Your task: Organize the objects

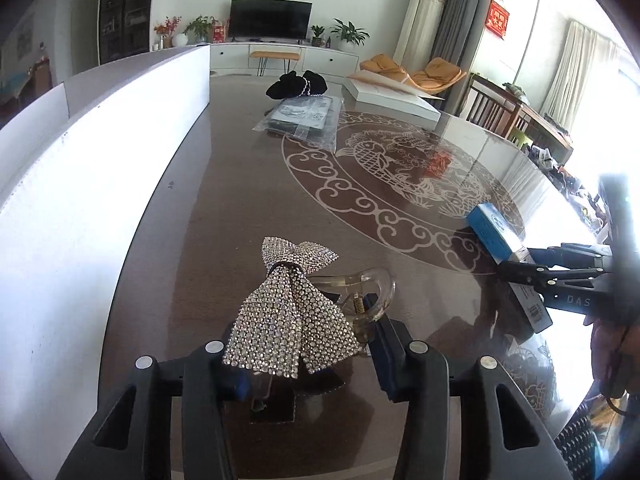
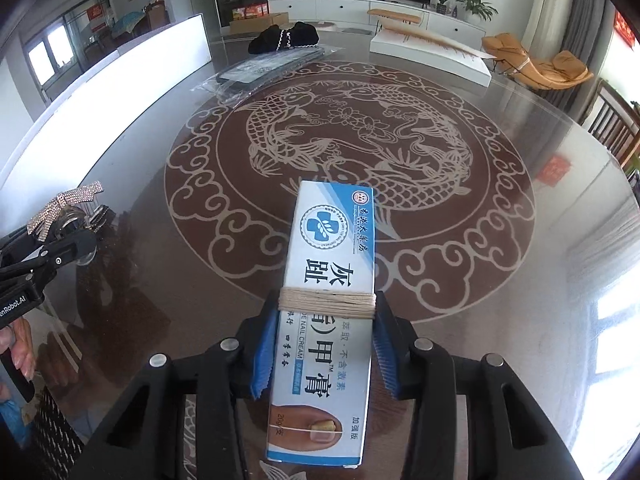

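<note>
My left gripper [image 1: 308, 364] is shut on a clear hair claw clip with a rhinestone bow [image 1: 288, 312], held just above the brown glass table [image 1: 224, 208]. The bow clip also shows at the far left of the right wrist view [image 2: 66, 206]. My right gripper [image 2: 322, 344] is shut on a blue and white nail cream box [image 2: 328, 304] with string wound round its middle. The box and right gripper [image 1: 532, 276] show at the right of the left wrist view, above the table.
A black cloth pouch [image 1: 298, 84], a plastic-wrapped dark package [image 1: 300, 118] and a flat white box [image 1: 394, 98] lie at the table's far end. A long white board [image 1: 80, 168] stands along the left edge. Wooden chairs [image 1: 496, 108] stand to the right.
</note>
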